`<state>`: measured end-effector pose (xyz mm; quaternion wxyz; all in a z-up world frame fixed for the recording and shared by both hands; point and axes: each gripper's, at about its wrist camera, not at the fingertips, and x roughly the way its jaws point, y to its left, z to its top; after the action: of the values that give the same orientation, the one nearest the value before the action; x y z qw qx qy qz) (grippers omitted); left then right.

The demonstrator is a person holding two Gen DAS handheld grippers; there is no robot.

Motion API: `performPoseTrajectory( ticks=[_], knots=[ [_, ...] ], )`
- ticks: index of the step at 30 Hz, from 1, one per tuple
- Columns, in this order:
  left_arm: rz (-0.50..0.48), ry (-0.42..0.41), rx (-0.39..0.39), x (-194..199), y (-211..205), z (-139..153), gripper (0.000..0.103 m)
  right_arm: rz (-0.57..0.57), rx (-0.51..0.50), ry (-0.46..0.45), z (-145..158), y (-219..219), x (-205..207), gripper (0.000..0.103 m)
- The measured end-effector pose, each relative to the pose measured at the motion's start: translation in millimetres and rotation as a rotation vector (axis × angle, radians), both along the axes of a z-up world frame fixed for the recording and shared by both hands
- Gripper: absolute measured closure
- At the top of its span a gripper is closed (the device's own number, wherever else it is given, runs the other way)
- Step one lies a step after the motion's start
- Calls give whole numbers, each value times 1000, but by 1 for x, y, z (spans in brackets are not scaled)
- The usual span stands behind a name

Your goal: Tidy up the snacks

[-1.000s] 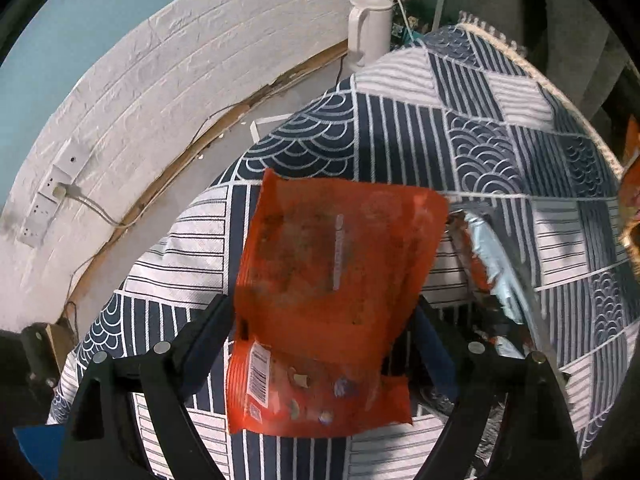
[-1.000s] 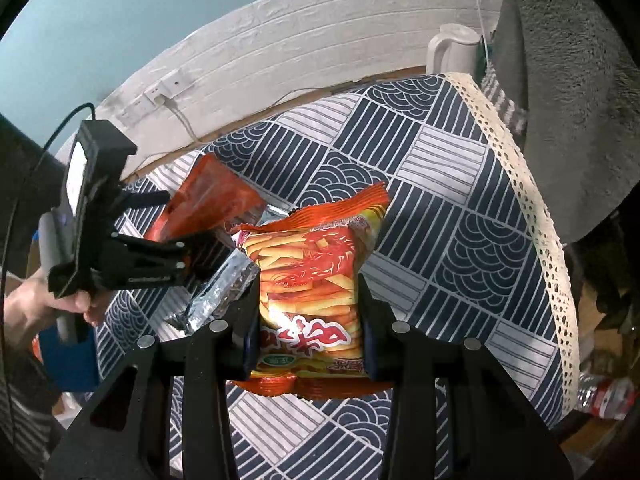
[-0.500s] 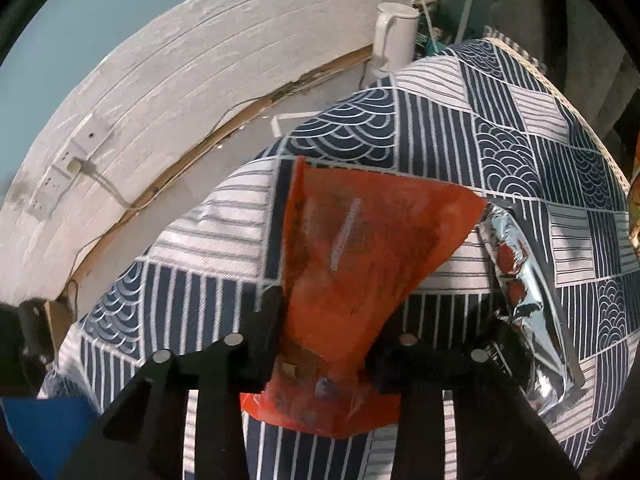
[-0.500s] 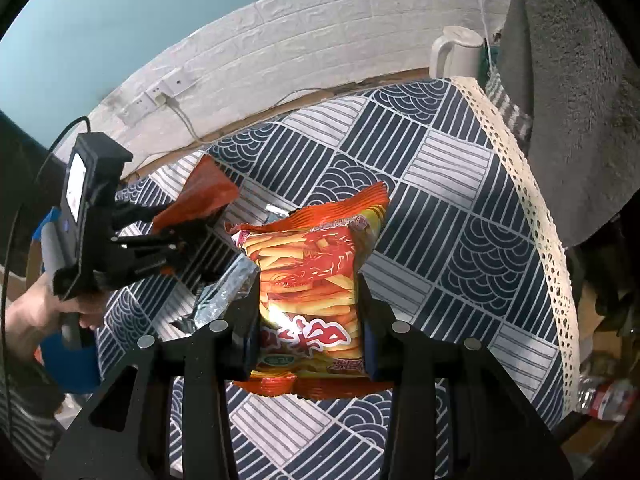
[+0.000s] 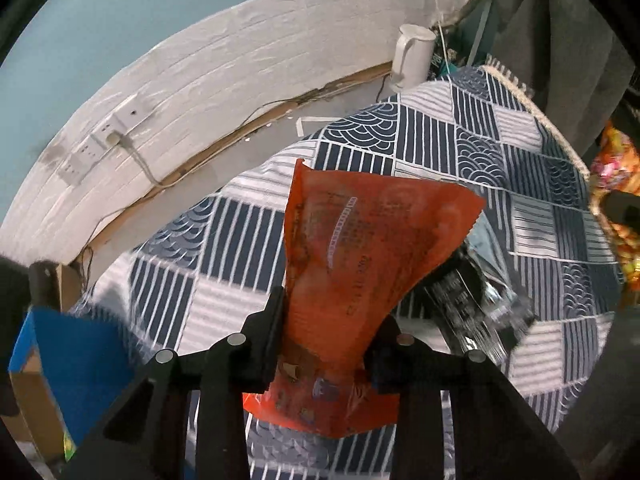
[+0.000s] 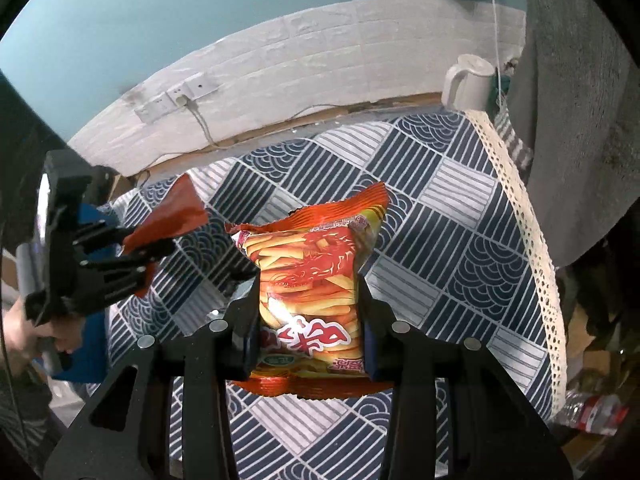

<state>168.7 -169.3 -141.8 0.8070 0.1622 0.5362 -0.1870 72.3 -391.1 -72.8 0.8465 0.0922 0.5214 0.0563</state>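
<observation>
chip bag [image 6: 310, 280] in right claw [image 6: 308, 316] over bench [image 6: 460, 240]; flat packet [image 5: 360, 264] in left claw [image 5: 324, 340] to its left. kettle [image 6: 468, 82] behind bench, wall sockets [image 6: 176, 96] behind-left.

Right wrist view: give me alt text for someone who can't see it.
The right gripper pinches a packet of fry-shaped snacks above a table under a navy-and-white patterned cloth. At the left, the left gripper, held in a hand, clamps a plain orange packet. A white kettle stands by the brick-pattern wall.
</observation>
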Motion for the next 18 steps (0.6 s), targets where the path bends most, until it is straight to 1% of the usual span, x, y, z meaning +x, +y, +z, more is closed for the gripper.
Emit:
performPoseTrajectory(
  ticks=[8, 10, 16, 18],
  knots=[
    [77, -45, -41, -40, 45, 45, 69, 51, -14, -38, 19, 23, -12, 65],
    [92, -48, -60, -50, 55, 53, 69, 67, -18, -50, 24, 29, -14, 65],
    [119, -95, -63, -76, 81, 71, 69, 107, -30, -76, 37, 47, -24, 65],
    [134, -109, -74, -82, 88, 76, 69, 116, -35, -83, 40, 52, -27, 65]
  ],
)
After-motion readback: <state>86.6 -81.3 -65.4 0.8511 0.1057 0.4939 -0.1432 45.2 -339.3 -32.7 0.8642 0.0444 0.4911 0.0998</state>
